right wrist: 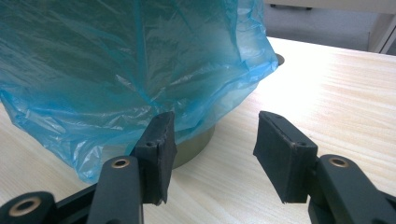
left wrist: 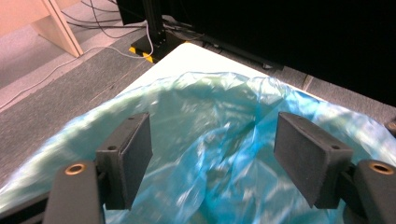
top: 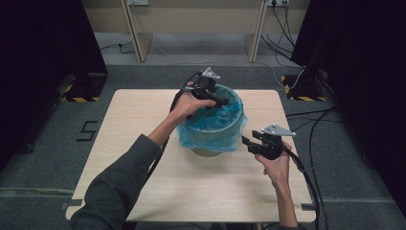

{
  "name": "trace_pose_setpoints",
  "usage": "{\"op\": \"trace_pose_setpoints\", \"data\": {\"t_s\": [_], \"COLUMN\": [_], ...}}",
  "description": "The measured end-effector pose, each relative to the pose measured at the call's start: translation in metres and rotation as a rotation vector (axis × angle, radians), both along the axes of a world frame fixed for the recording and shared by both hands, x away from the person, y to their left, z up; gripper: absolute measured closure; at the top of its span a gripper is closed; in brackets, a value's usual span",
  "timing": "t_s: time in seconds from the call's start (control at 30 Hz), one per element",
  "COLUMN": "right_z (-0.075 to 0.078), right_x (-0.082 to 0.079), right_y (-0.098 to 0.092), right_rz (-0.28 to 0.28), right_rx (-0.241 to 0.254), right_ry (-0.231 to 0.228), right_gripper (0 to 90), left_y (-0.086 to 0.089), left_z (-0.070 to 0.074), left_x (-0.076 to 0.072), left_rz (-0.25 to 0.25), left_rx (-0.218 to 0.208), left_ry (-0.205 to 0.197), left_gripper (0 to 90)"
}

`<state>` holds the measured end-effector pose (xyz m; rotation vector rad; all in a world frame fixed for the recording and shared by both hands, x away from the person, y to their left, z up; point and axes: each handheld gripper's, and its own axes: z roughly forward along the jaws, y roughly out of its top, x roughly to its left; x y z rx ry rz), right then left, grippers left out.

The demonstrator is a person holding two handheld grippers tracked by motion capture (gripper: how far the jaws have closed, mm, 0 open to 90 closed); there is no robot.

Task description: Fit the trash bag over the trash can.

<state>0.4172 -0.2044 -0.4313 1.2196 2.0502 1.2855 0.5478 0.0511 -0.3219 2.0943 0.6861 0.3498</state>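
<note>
Blue bag [top: 225,117] lining bin [top: 207,151], left gripper [top: 216,101] open over its 12 o'clock rim, right gripper [top: 247,142] open at 3 o'clock; careless tugging could tip bin.

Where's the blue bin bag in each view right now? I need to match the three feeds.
High view: blue bag lines the bin at table centre.
Left gripper view: bag spreads under and between the open jaws.
Right gripper view: bag hangs upper left.
Shared landmark: pale wooden table.
</note>
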Motion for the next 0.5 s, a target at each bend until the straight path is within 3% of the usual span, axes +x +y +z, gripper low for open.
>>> {"op": "trace_pose_setpoints", "data": {"t_s": [0.23, 0.43, 0.5], "right_z": [0.000, -0.001, -0.001], "right_x": [0.000, 0.000, -0.001], "right_y": [0.000, 0.000, -0.001], "right_rz": [-0.003, -0.001, -0.004], "right_rx": [-0.004, -0.005, -0.002], "right_ry": [0.002, 0.001, 0.000], "right_gripper": [47.5, 47.5, 47.5], "left_y": [0.029, 0.048, 0.056], "left_z": [0.008, 0.010, 0.011], "left_x": [-0.002, -0.005, -0.007], "left_rz": [0.005, 0.003, 0.001], "left_rx": [0.073, 0.073, 0.060], "left_ry": [0.039, 0.049, 0.034], "left_gripper": [27.2, 27.2, 27.2]}}
